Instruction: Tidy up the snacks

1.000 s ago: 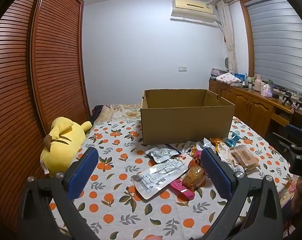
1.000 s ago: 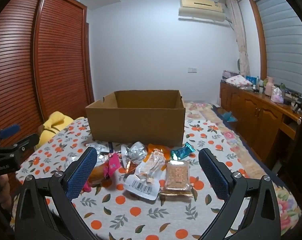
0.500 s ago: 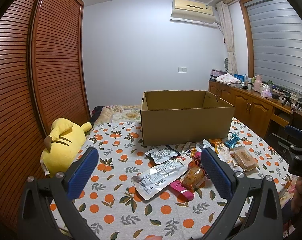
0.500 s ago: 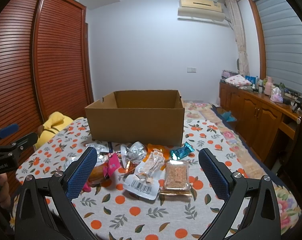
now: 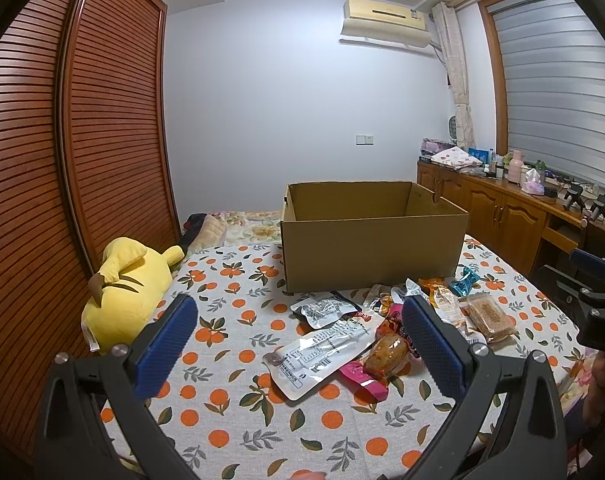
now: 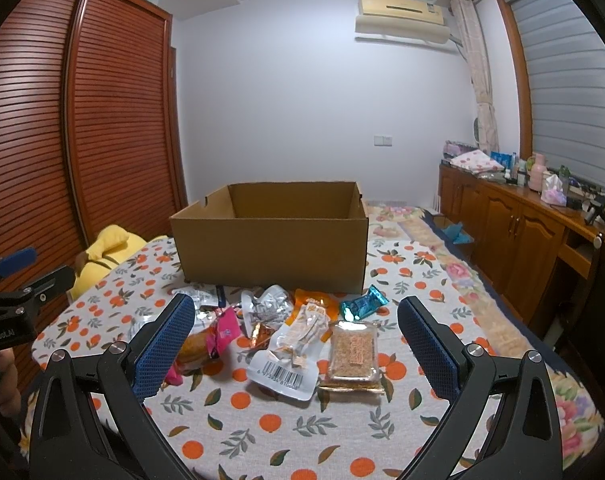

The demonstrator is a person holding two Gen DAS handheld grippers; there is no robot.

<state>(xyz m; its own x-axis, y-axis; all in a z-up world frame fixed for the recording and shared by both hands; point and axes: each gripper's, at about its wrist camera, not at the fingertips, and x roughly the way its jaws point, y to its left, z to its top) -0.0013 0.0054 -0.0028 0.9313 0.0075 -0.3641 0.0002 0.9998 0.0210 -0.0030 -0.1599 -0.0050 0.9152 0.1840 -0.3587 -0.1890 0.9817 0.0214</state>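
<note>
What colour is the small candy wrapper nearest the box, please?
Teal candy wrapper, clearest in the right wrist view.

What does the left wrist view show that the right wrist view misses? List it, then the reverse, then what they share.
Left wrist only: the whole yellow plush, the clear packet lying face-on, and the right gripper at the frame's right edge.

Right wrist only: the barcode pouch, the floral bedding past the orange-print cloth, and the left gripper at the frame's left edge.

Both: the open cardboard box, the teal candy, the brown bar pack, the cloth, the air conditioner. Both grippers are open and hold nothing.
</note>
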